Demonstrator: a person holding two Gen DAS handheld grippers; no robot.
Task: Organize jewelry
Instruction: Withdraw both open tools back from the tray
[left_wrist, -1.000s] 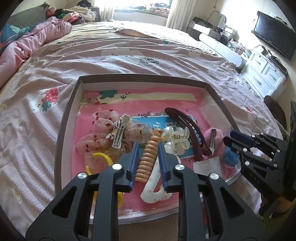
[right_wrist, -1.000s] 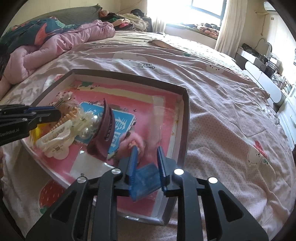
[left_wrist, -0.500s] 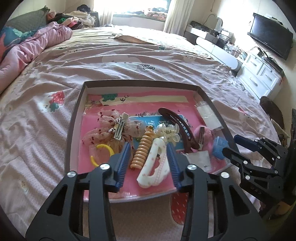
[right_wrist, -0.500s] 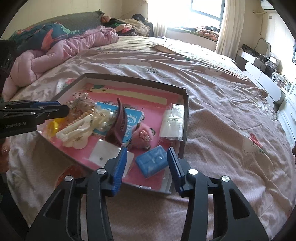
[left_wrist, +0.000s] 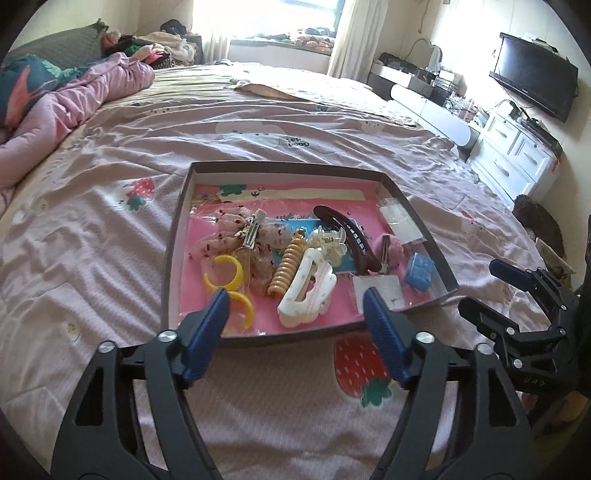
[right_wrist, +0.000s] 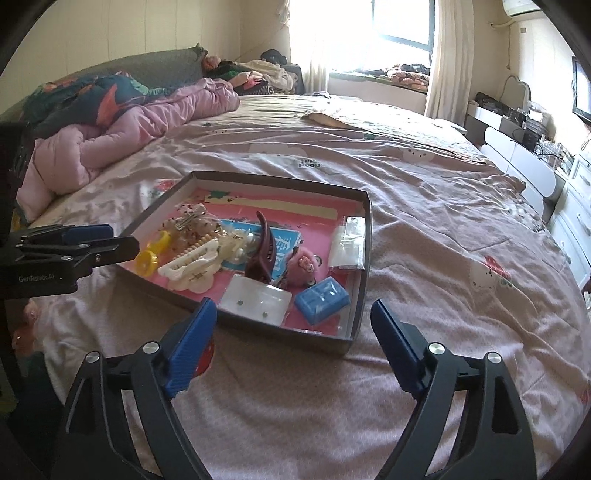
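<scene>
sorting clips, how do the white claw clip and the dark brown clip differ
The white claw clip is pale, wide and lies flat with an open middle. The dark brown clip is dark, slim and curved, and in the right wrist view stands up on edge. Both sit inside the tray.

On the side of the left gripper (right_wrist: 110, 236), seen from the right wrist, we read small white lettering that looks like "GenRobot.AI". On the pink bedsheet (left_wrist: 295, 122) we make out upside-down dark print (left_wrist: 297, 141) reading roughly "Good", the rest unclear. We see large white characters on the blue card (right_wrist: 284, 243) in the tray (right_wrist: 364, 258), half hidden; we cannot read them.
</scene>
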